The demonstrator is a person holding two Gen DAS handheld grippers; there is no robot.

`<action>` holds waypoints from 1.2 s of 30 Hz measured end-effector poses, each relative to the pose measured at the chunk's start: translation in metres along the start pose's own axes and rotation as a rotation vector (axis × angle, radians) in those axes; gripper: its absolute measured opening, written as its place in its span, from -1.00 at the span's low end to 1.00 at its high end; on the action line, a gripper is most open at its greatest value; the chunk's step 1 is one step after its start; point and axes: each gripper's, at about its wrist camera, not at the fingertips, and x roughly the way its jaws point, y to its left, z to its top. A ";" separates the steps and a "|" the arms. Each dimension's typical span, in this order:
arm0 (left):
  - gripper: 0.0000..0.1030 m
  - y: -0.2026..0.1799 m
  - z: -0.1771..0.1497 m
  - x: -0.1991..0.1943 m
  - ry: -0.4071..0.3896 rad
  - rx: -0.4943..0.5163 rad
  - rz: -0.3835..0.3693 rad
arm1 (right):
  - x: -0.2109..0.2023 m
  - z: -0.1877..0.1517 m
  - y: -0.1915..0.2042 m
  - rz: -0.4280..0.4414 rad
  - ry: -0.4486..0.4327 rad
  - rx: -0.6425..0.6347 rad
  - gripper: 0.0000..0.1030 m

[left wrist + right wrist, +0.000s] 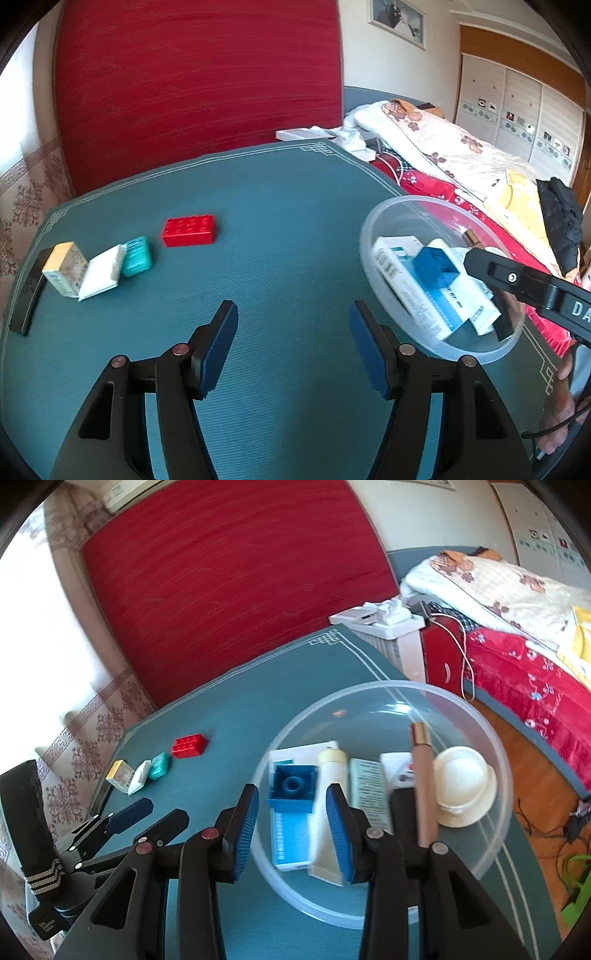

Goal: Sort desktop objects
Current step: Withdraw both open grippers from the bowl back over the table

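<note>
A clear plastic bowl [480,716] stands on the green table mat at the right. In it lie a blue brick [293,786], a white-and-blue box [291,834], a cream tube [332,771], a tan stick [424,786] and a white lid [463,786]. My right gripper [291,788] hangs open over the bowl; its pads flank the blue brick without touching it. My left gripper [293,306] is open over bare mat, holding nothing. Far left on the mat lie a red brick [189,229], a teal box [136,256], a white packet [101,271] and a yellow box [65,267].
A black bar [27,295] lies along the mat's left edge. A red upright panel [199,81] stands behind the table. A bed with quilts [461,155] runs along the right, and a white heater [388,635] stands by the table's far corner. A person's hand [561,406] shows at right.
</note>
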 end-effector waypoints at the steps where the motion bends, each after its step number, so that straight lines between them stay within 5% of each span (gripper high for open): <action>1: 0.29 0.005 0.000 0.000 0.001 -0.010 0.004 | 0.001 0.000 0.005 0.000 -0.002 -0.010 -0.06; 13: 0.29 0.053 -0.010 0.008 0.028 -0.111 0.057 | 0.026 -0.004 0.056 0.034 0.032 -0.097 0.08; 22: 0.29 0.082 -0.014 0.013 0.052 -0.177 0.094 | 0.049 -0.008 0.081 0.030 0.052 -0.153 0.42; 36: 0.29 0.146 -0.020 0.015 0.090 -0.264 0.158 | 0.075 -0.013 0.106 0.059 0.094 -0.183 0.54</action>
